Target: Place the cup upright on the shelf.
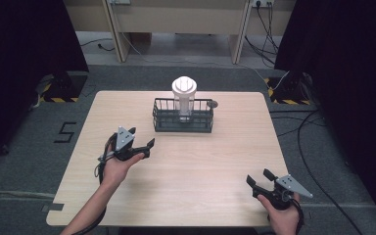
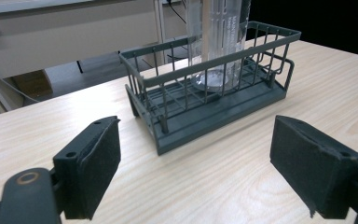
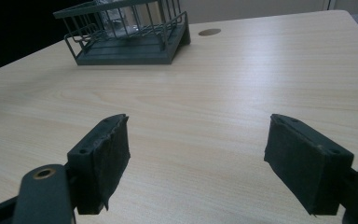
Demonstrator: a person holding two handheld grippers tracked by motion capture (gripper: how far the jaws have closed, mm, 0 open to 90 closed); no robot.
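Pale wood grain covers the table [image 1: 186, 171], where a dark wire basket [image 1: 183, 116] stands near the far edge with a clear plastic jar [image 1: 184, 98] upright inside it. The left gripper [image 1: 142, 137] hovers just short of the basket, jaws spread and empty. The right gripper [image 1: 258, 178] sits well apart at the near right corner, jaws likewise spread.

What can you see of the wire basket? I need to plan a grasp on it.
The wire basket is a dark grey-green rectangular rack with thin upright bars, a rail rim and a slatted floor, seemingly coated metal. It sits flat on the wooden table, toward the far edge. A clear bottle with a white cap stands upright inside it. Neither gripper touches it.
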